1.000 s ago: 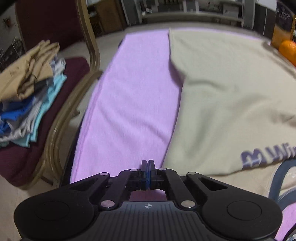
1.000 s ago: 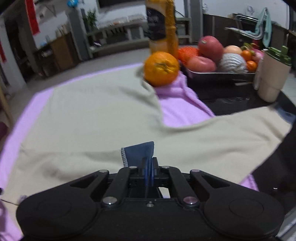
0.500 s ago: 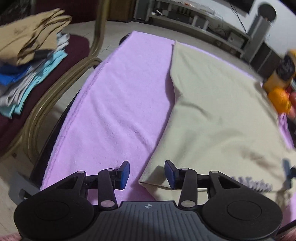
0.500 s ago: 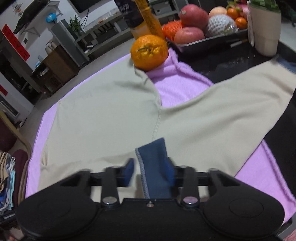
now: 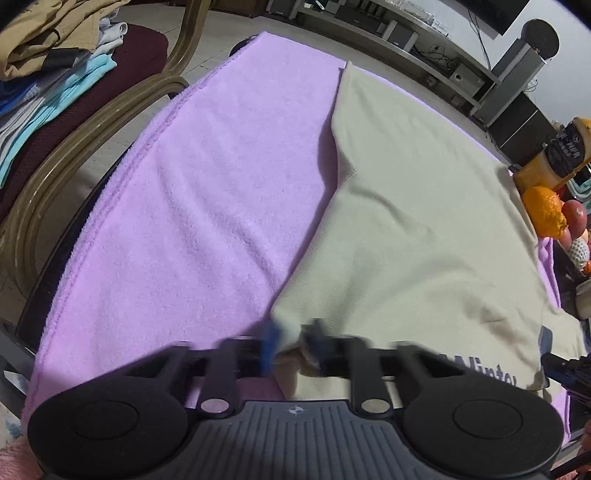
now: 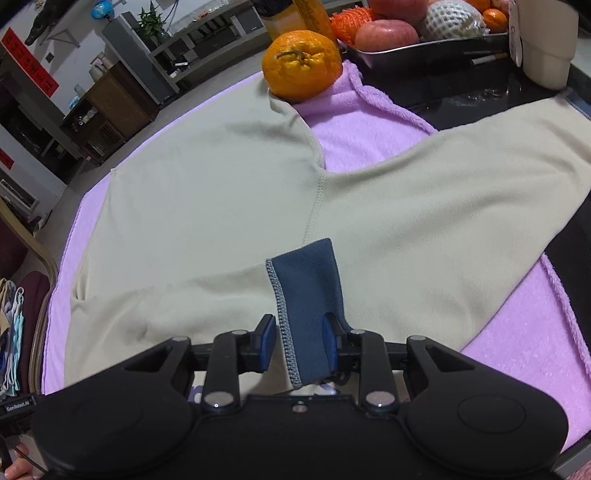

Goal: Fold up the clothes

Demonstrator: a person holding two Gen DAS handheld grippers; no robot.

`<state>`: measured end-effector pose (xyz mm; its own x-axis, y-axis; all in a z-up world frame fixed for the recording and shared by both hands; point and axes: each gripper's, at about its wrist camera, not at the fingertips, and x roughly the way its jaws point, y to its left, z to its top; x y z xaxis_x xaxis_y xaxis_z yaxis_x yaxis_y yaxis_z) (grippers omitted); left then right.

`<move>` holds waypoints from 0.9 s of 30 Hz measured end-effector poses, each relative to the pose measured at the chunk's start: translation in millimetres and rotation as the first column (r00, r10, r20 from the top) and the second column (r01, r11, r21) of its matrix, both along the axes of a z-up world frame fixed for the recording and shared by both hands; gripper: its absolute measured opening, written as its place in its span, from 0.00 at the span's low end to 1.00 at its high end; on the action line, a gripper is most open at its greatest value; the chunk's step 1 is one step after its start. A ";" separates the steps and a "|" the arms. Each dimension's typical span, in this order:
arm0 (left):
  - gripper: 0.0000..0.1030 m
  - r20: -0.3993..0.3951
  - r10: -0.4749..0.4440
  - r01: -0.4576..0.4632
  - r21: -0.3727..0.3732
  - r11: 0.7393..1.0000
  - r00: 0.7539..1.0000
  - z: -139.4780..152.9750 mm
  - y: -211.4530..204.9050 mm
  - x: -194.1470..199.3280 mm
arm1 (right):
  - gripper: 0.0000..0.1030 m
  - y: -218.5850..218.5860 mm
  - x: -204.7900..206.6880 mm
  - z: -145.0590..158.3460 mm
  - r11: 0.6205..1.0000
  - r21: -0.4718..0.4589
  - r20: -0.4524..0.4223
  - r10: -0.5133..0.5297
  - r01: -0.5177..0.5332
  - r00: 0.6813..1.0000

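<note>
My left jaws (image 5: 291,349) have just closed on the near edge of the beige sweatshirt (image 5: 417,229) spread over the bench's purple towel (image 5: 221,184), my right jaws (image 6: 298,343) opening off its blue cuff (image 6: 306,295); next, I judge, that side gets lifted and folded across.

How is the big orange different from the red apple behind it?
The orange sits by itself on the purple towel, touching the corner of the beige shirt. The apple lies in the metal tray with other fruit. The orange is orange with bumpy skin and a little stem on top. The apple is red and looks smooth. Both are round fruit.
</note>
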<state>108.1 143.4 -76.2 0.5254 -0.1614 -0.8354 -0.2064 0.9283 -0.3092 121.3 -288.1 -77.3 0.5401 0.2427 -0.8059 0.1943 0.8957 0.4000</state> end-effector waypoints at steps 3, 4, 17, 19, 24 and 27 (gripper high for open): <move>0.04 0.044 0.052 -0.057 0.108 0.993 0.998 10.5 -11.1 -12.6 | 0.26 -1.8 -0.7 0.2 1.000 0.009 0.004 -0.010 0.010 1.000; 0.04 0.036 0.048 -0.053 0.149 0.987 0.998 9.7 -16.0 -12.3 | 0.26 -1.1 -0.9 1.0 1.000 0.000 0.008 -0.007 0.007 1.000; 0.15 0.192 -0.128 0.074 0.269 0.960 0.973 36.9 -61.6 1.5 | 0.24 -3.5 -2.0 13.3 0.969 0.248 0.114 -0.018 -0.011 0.993; 0.16 0.178 -0.219 0.170 0.255 0.952 0.959 30.0 -85.1 21.3 | 0.25 9.0 14.8 -6.8 0.914 0.403 0.050 0.027 -0.045 0.998; 0.23 0.179 -0.299 0.261 0.209 0.943 0.937 8.7 -113.5 66.2 | 0.26 47.2 49.7 -44.5 0.813 0.573 -0.008 0.130 -0.102 0.991; 0.21 0.162 -0.187 0.159 0.168 0.973 0.969 -7.9 -94.8 87.9 | 0.24 47.8 62.9 -59.4 0.786 0.610 -0.010 0.137 -0.103 0.991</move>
